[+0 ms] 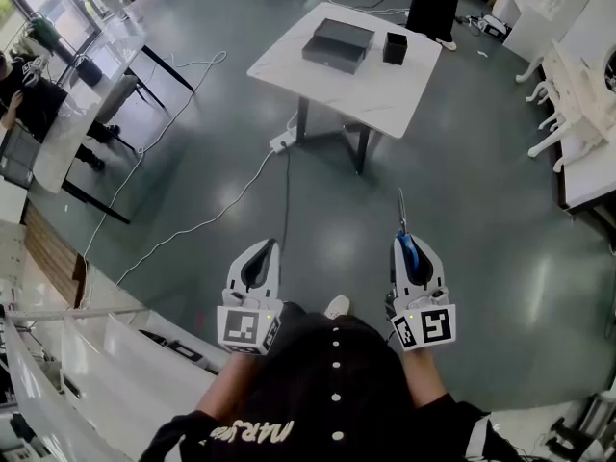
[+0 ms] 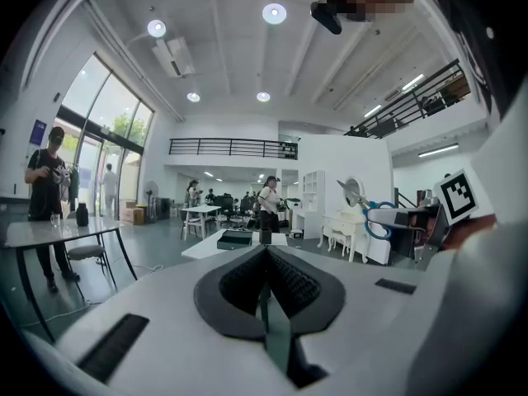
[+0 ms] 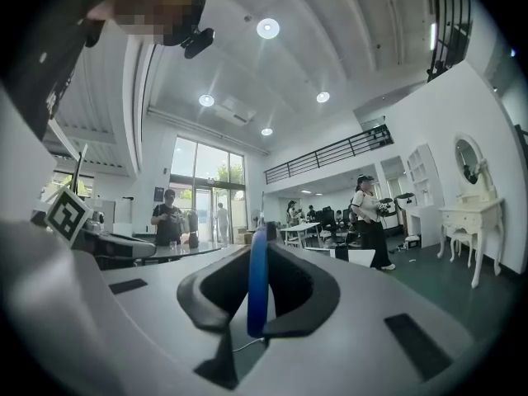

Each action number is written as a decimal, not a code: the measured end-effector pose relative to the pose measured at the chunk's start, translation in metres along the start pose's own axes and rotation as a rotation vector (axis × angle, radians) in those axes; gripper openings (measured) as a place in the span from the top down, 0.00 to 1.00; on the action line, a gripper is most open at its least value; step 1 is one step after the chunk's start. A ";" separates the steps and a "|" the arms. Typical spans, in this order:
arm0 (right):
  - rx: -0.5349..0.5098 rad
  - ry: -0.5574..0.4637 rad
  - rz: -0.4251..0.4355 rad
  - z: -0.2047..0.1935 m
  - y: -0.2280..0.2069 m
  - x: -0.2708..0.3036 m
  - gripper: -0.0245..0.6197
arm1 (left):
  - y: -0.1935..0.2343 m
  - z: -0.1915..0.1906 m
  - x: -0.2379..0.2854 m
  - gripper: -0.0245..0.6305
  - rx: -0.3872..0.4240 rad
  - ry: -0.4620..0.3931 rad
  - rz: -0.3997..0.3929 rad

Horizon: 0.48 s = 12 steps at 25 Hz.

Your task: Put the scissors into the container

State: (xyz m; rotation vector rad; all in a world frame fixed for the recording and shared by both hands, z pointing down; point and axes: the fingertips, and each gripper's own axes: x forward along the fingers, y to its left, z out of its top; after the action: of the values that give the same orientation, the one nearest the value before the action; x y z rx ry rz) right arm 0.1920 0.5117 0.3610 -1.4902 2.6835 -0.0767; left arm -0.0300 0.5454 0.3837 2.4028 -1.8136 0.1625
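My right gripper (image 1: 403, 242) is shut on the blue handle of the scissors (image 1: 402, 221); their metal blades point forward over the floor. In the right gripper view the blue handle (image 3: 257, 280) stands upright between the pads. My left gripper (image 1: 263, 248) is shut with nothing in it, level with the right one, and its view shows the pads (image 2: 285, 283) meeting. The same view shows the scissors (image 2: 373, 210) at the right. A small black container (image 1: 395, 47) stands on a white table (image 1: 385, 94) some way ahead, beside a flat dark box (image 1: 339, 44).
Grey floor lies between me and the table. A white cable (image 1: 207, 221) and a power strip (image 1: 282, 141) run across the floor. White shelving (image 1: 87, 354) stands at my left, white furniture (image 1: 577, 94) at the right, and a person (image 1: 433, 3) behind the table.
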 end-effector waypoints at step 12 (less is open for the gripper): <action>0.007 -0.006 0.010 -0.006 -0.043 -0.003 0.87 | -0.023 -0.010 0.018 0.92 -0.014 0.015 0.029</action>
State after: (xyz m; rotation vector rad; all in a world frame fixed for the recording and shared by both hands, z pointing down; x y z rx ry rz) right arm 0.2300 0.4919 0.3703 -1.4722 2.6830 -0.0806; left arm -0.0031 0.5364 0.3959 2.3611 -1.8374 0.1691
